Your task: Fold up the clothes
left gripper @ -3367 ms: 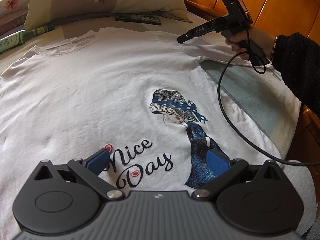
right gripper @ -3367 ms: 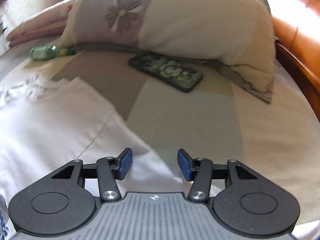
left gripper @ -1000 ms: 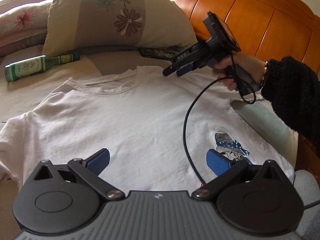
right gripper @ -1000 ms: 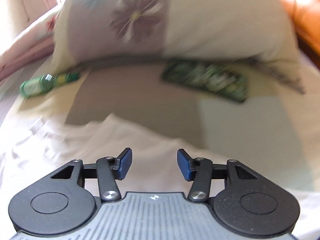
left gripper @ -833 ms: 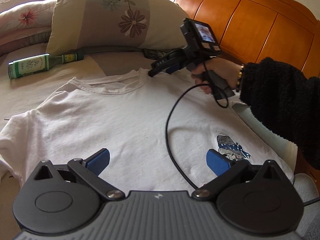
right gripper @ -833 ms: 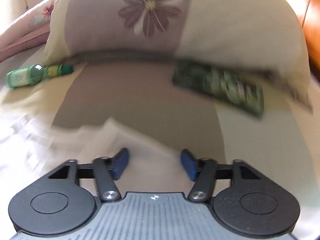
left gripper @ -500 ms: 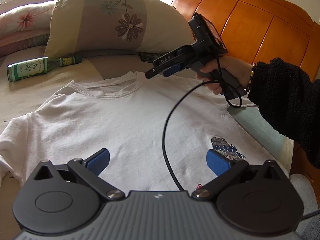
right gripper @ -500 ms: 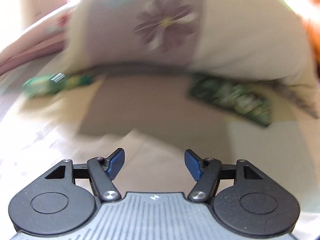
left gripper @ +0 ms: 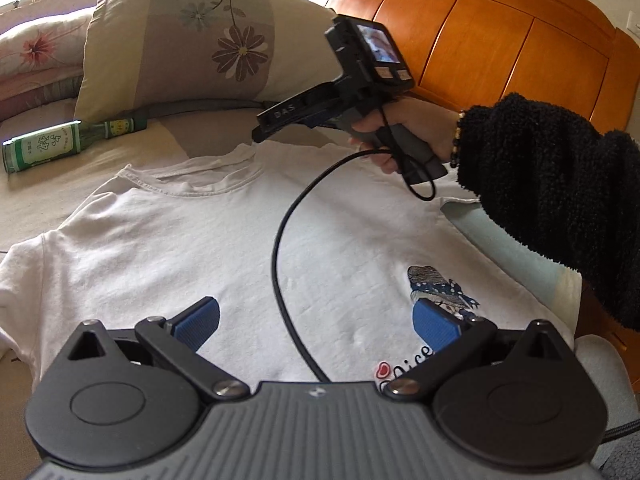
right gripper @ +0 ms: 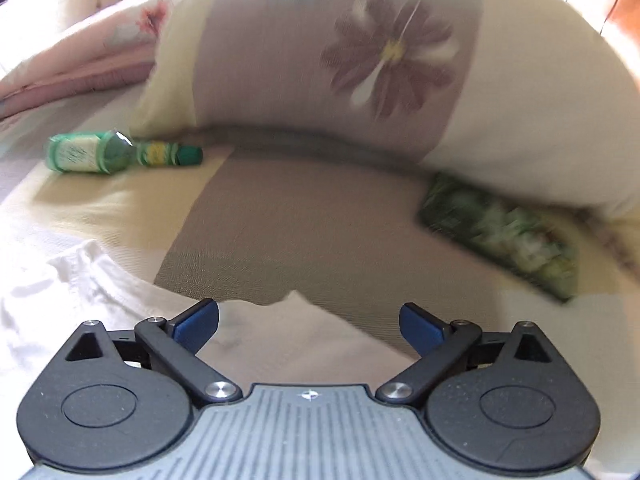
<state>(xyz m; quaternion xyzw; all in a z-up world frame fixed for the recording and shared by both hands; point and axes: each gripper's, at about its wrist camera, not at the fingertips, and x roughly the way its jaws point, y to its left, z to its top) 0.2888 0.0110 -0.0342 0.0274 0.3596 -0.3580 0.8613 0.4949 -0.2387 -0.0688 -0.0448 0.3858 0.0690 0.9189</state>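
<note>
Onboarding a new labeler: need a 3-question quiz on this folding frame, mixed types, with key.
1. True or false: the white T-shirt lies spread on the bed with its neckline toward the flowered pillow.
2. What lies on its side left of that pillow? A) a green bottle B) a mug C) a shoe
3. Fill in: the right gripper hovers over the shirt's edge with its jaws ____, nothing between them.

Key: 1 true. 2 A, the green bottle. 3 open; they have just been opening. The left gripper is open too.
</note>
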